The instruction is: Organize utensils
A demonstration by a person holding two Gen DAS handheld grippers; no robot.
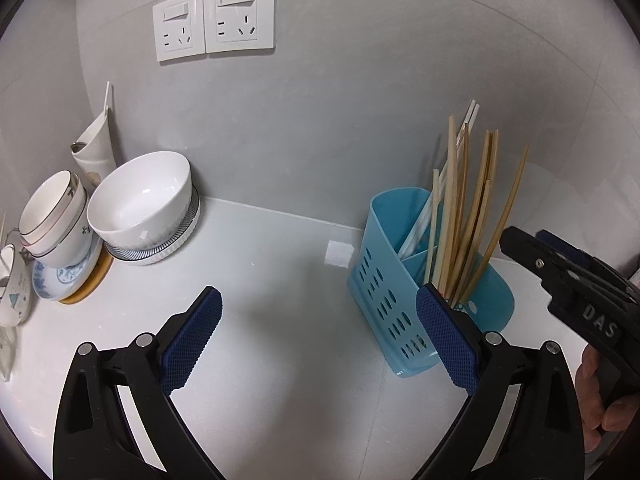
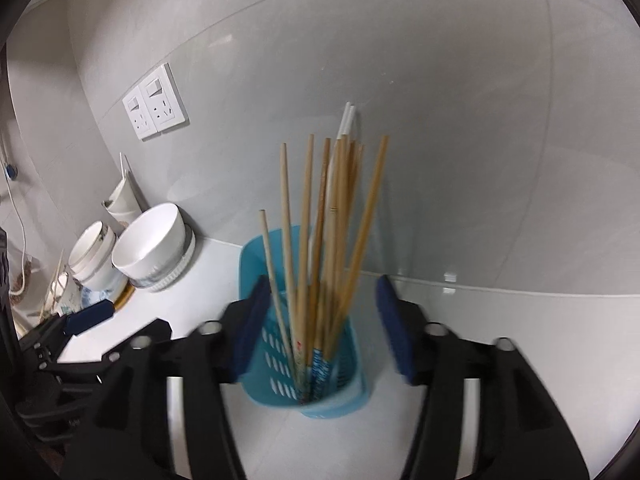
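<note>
key relation: chopsticks stand straight ahead of the right gripper, bundle rising through the gap between its two blue pads, long axis near upright, tips fanned toward the wall.
right gripper state: jaws wide apart, nothing held; pads sit either side of the bundle, no pad looks to touch a stick. view is motion-blurred, so contact not fully certain.
left gripper state: left gripper jaws wide apart, empty, only bare white counter between the pads.
task thing location: wooden chopsticks plus a few white ones in the blue utensil holder, mostly in its right-hand compartment as seen from the left wrist; holder stands upright on the counter near the grey wall.
holder vs left gripper: holder just beside and behind the left gripper's right pad, off to the side rather than between the pads.
nearer hand: right, it sits directly over the holder; a person's fingers show on its handle at the edge of the left view.
other stuff: stacked white bowls and plates at far left, well apart from the holder; double wall socket above.
step guess: chopsticks look dropped in, right jaws clear; no loose utensils seen on the counter.
risk: sticks lean loosely, pulling back could snag one.
</note>
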